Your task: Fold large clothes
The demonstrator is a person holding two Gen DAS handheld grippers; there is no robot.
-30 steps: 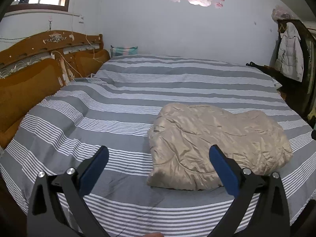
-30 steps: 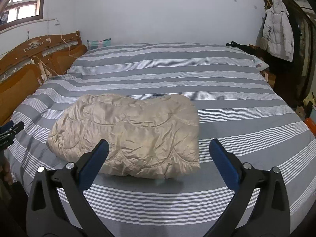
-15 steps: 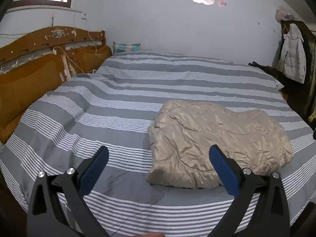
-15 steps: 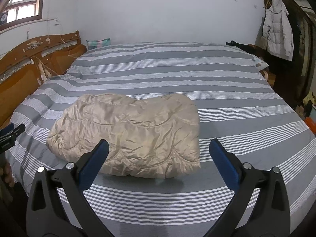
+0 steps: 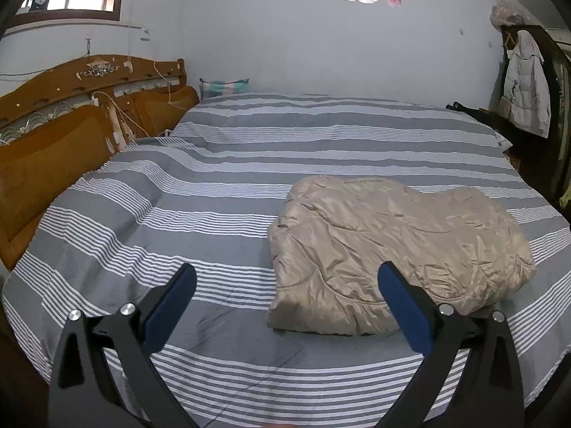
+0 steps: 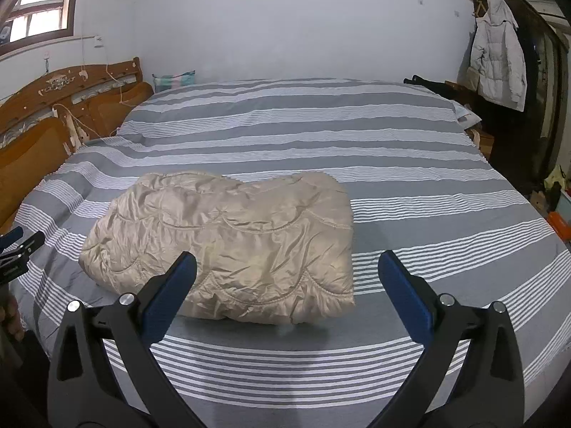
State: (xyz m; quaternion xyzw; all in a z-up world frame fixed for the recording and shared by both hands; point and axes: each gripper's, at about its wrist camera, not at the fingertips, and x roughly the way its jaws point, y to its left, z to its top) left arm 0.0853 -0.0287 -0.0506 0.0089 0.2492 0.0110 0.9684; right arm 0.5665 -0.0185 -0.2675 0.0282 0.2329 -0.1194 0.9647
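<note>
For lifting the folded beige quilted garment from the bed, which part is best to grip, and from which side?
Probably the near edges of the beige quilted garment, one gripper at each near corner, coming low from the bed's front side. It lies as a thick, puffy bundle, and the layered hem facing the cameras seems the only thin part. Both the left gripper and right gripper are open.

1. The left gripper (image 6: 16,249) is showing only its tips at the left edge of the right wrist view, far left of the right claw; its spread cannot be judged there.
2. Fingers (image 6: 10,315) below it are getting cropped.
3. The quilted jacket (image 5: 392,253) is hiding its underside against the bed.
4. The dark wardrobe (image 5: 560,114), far right of the left claw, is running off-frame.
</note>
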